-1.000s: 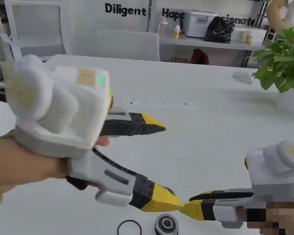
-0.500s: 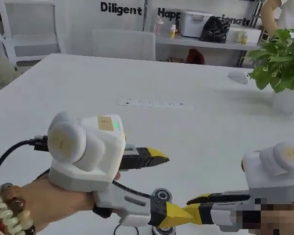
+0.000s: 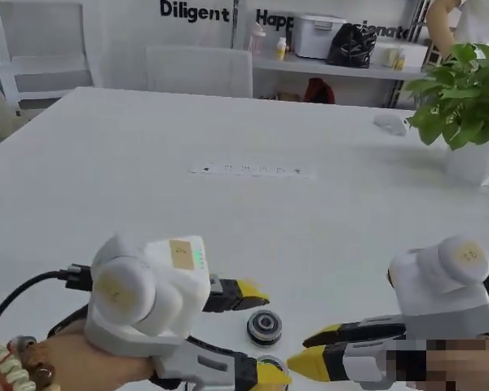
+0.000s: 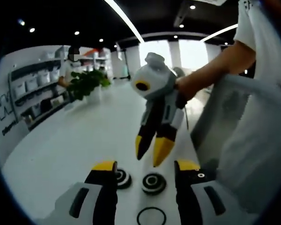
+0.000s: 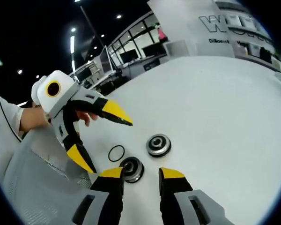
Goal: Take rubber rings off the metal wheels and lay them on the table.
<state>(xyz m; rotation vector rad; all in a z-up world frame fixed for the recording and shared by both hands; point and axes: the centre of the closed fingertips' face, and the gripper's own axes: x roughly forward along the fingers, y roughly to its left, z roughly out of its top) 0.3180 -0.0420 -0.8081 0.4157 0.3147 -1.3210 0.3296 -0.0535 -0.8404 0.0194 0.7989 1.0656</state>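
Note:
Two small metal wheels lie on the white table [image 3: 253,122]. One wheel [image 3: 264,326] [image 5: 158,144] [image 4: 122,178] sits between the wide-open jaws of my left gripper [image 3: 269,334] [image 4: 145,171], untouched. The second wheel [image 5: 131,168] [image 4: 153,183] lies just ahead of my right gripper [image 5: 141,174] [image 3: 303,349], whose jaws stand slightly apart and hold nothing. A loose black rubber ring [image 5: 116,153] [image 4: 151,216] lies flat beside the wheels. The right gripper [image 4: 150,152] points down at the wheels in the left gripper view. The left gripper [image 5: 107,144] reaches in from the left in the right gripper view.
A potted green plant [image 3: 460,90] stands at the table's far right edge. A white strip [image 3: 251,170] lies across the table's middle. White chairs [image 3: 200,72] and a shelf with boxes [image 3: 334,37] stand behind the table.
My left gripper has come down from head height to the table, and its open jaws now straddle a wheel. The right gripper has barely moved. The head view has tilted.

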